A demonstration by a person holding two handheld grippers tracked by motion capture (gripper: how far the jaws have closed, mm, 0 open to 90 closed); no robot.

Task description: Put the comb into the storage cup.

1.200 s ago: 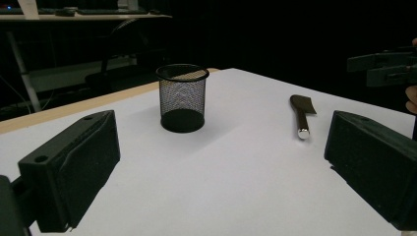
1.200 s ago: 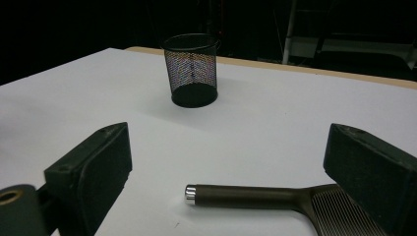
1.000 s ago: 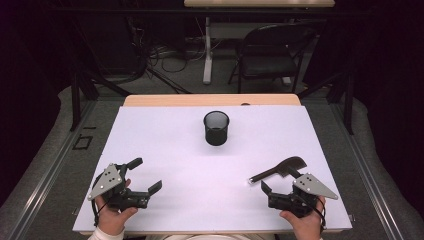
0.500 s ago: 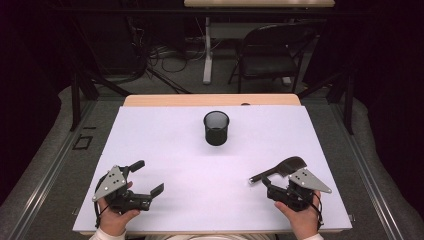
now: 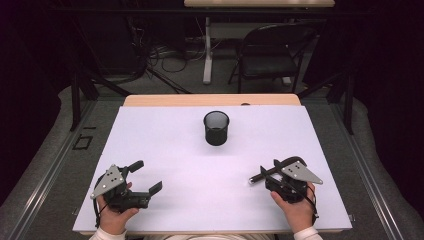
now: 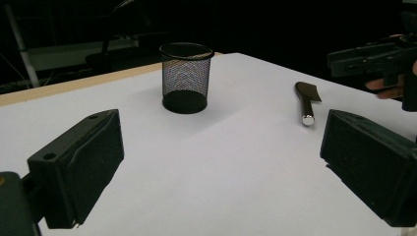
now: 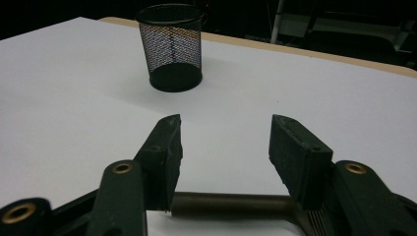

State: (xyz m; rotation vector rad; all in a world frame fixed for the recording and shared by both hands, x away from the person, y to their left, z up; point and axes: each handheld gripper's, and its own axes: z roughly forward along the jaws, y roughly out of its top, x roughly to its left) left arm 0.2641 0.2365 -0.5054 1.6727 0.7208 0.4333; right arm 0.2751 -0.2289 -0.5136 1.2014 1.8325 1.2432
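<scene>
A black mesh cup stands upright in the middle of the white table top. A dark long-handled tool with a flat, wider far end lies at the near right. My right gripper hangs over its handle, open, one jaw on each side; the handle crosses low between them, and I cannot tell whether they touch it. My left gripper is open and empty at the near left. The cup and tool lie ahead of the left gripper.
The table's wooden far edge lies behind the cup. Beyond it are a black chair, a table leg and cables on the floor. A wide bare stretch of white top separates the two grippers.
My right gripper has moved forward and a little left, from behind the tool to over its handle. The left gripper, the tool and the cup have hardly moved.
</scene>
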